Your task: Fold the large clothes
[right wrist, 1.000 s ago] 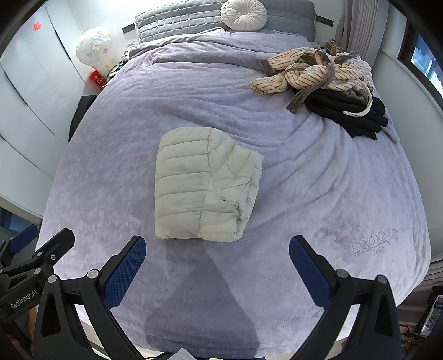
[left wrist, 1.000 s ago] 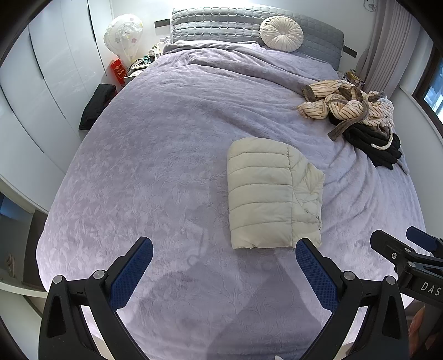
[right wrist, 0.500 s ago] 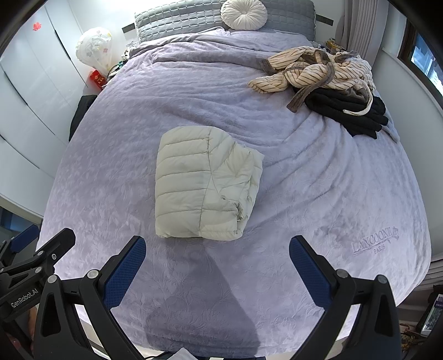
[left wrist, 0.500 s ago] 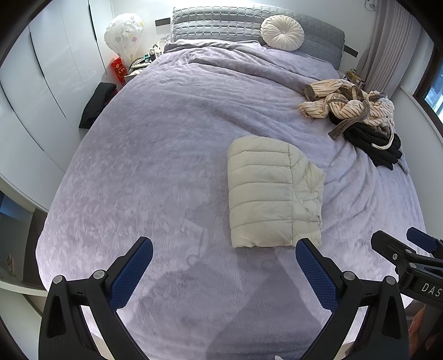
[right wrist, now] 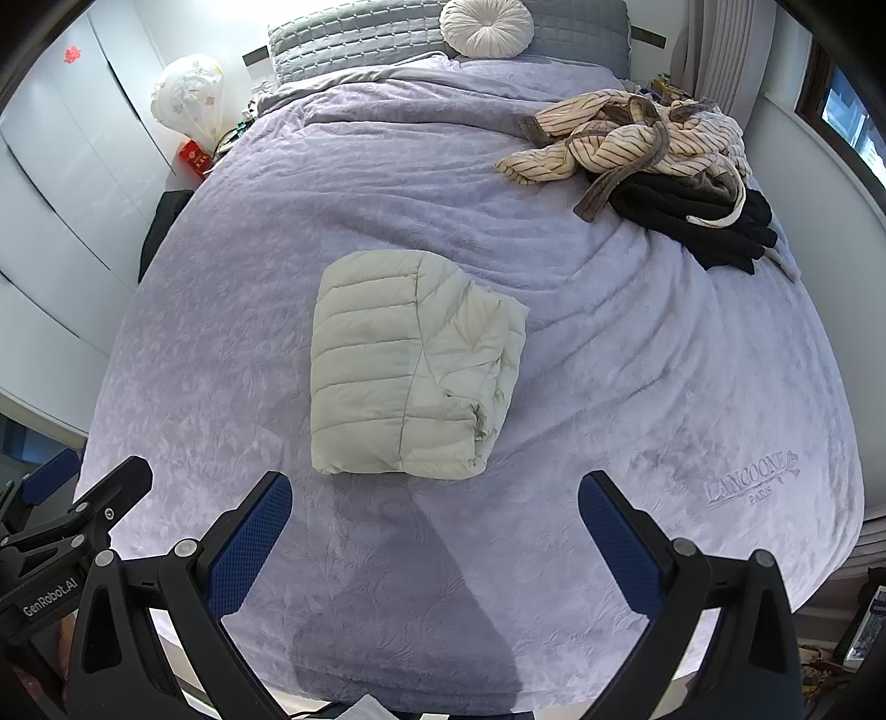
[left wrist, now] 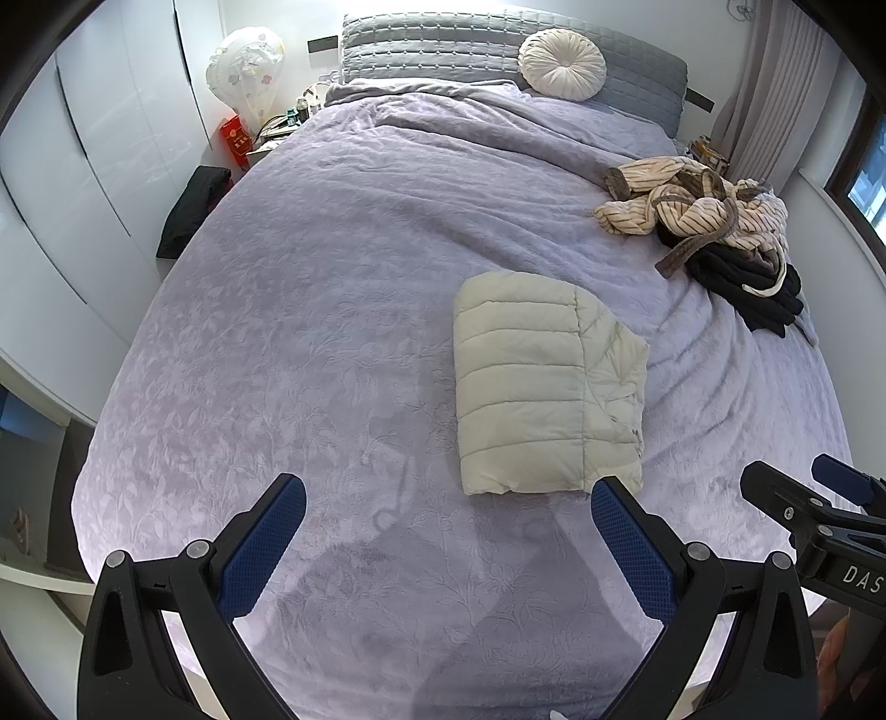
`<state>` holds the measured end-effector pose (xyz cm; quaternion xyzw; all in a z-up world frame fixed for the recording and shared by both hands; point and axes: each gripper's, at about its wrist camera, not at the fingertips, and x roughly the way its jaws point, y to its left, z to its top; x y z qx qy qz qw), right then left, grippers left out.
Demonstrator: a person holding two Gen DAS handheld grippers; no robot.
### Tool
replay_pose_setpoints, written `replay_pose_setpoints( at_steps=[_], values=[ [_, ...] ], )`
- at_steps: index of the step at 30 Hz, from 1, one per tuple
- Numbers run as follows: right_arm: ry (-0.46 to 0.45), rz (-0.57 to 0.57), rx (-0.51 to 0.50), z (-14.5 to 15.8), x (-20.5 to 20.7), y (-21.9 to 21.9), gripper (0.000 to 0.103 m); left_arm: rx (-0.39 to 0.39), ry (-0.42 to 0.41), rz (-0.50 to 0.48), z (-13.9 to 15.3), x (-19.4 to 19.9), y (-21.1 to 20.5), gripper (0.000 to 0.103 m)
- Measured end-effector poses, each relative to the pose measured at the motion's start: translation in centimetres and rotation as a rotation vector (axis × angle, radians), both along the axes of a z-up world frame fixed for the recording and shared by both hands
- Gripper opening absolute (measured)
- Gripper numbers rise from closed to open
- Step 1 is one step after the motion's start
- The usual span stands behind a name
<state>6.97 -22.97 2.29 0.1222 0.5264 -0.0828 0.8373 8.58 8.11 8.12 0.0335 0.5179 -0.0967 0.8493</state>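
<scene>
Here, by size.

Bed (left wrist: pixel 310 310): fills both views, under a lilac embossed cover (right wrist: pixel 637 387) with lettering stitched near its right foot corner.

Headboard (left wrist: pixel 443 41): grey, quilted, at the far end.

Wardrobe (left wrist: pixel 83 166): white doors along the bed's left side.

Curtain (left wrist: pixel 775 83): pale, at the far right corner.

Jacket (left wrist: pixel 531 387): cream, quilted, folded into a squarish bundle. It lies flat on the cover, right of centre in my left view, left of centre in my right view (right wrist: pixel 410 365), its looser edges turned to the right. Nothing touches it.

Pile (left wrist: pixel 703 216): a striped cream garment heaped over black clothing, unfolded, near the bed's far right edge, well apart from the jacket.

Bag (left wrist: pixel 246 66): white, patterned, puffed up, by the headboard's left end.

Cushion (left wrist: pixel 562 55): round, white, pleated, leaning on the headboard.

Left tongs (left wrist: pixel 448 526): mine, fingers spread wide apart, empty, held over the bed's foot, short of the jacket.

Right tongs (right wrist: pixel 434 523): mine, likewise spread wide and empty, over the foot of the bed; their tip shows at the right edge of my left view.

Box (left wrist: pixel 235 138): small, red, below the bag.
</scene>
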Motion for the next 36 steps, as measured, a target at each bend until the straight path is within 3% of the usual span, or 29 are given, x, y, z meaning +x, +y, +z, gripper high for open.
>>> replay_pose_setpoints(
  at_steps=[36],
  values=[
    [0.002, 0.001, 0.004, -0.25, -0.62, 0.53, 0.103, -0.009, 0.004, -0.007, -0.54, -0.12, 0.26, 0.103]
  ],
)
